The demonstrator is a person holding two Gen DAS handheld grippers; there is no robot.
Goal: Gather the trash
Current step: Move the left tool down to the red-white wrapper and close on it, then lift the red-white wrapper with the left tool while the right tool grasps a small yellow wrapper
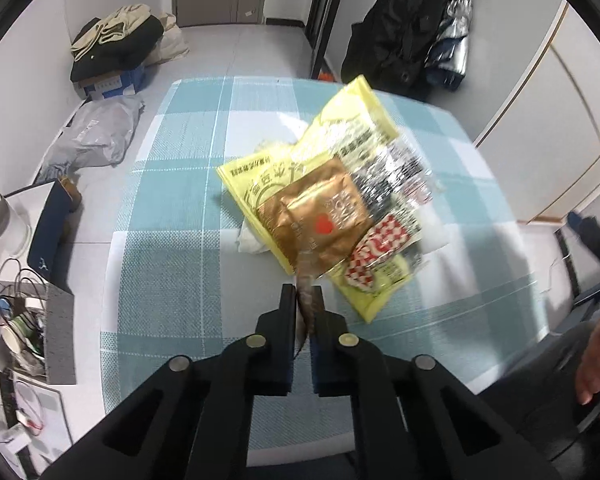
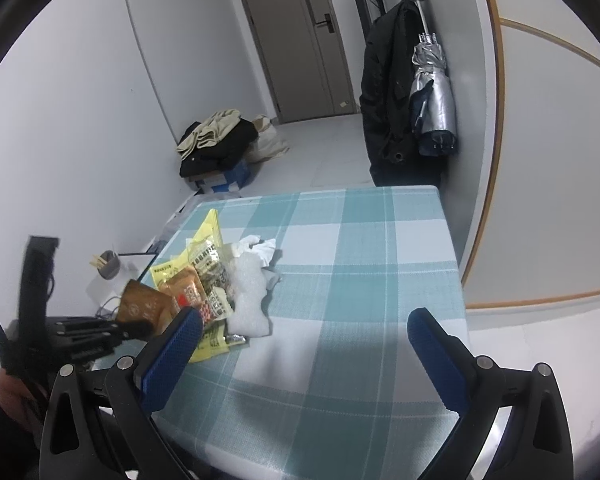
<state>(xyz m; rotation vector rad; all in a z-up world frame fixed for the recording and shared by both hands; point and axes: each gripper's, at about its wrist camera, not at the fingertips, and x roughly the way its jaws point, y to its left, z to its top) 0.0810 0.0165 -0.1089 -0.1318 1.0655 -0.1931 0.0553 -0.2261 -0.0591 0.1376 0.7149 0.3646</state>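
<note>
Blue-and-white checked cloth covers the table (image 1: 172,208), which stands in a pale room with a grey door (image 2: 300,40) at the far end. Only the right wrist view shows that door whole, along with a dark coat (image 2: 388,92) and a folded silver umbrella (image 2: 434,92) hanging on the wall; only the left wrist view shows the cluttered floor beside the table, with a grey plastic bag (image 1: 96,136) and tangled cables (image 1: 16,292). One heap of clothes (image 2: 216,140) on a box appears in both. On the cloth lies one cluster of trash: a yellow packet (image 1: 340,132), a red-checked wrapper (image 1: 374,248), one strip of white foam (image 2: 248,300) and a crumpled tissue (image 2: 258,248). The left gripper (image 1: 303,300) is clamped tight on the corner of one gold wrapper (image 1: 320,220), which hangs over the yellow packet. The right gripper (image 2: 304,324) is spread wide above the cloth, holding nothing.
</note>
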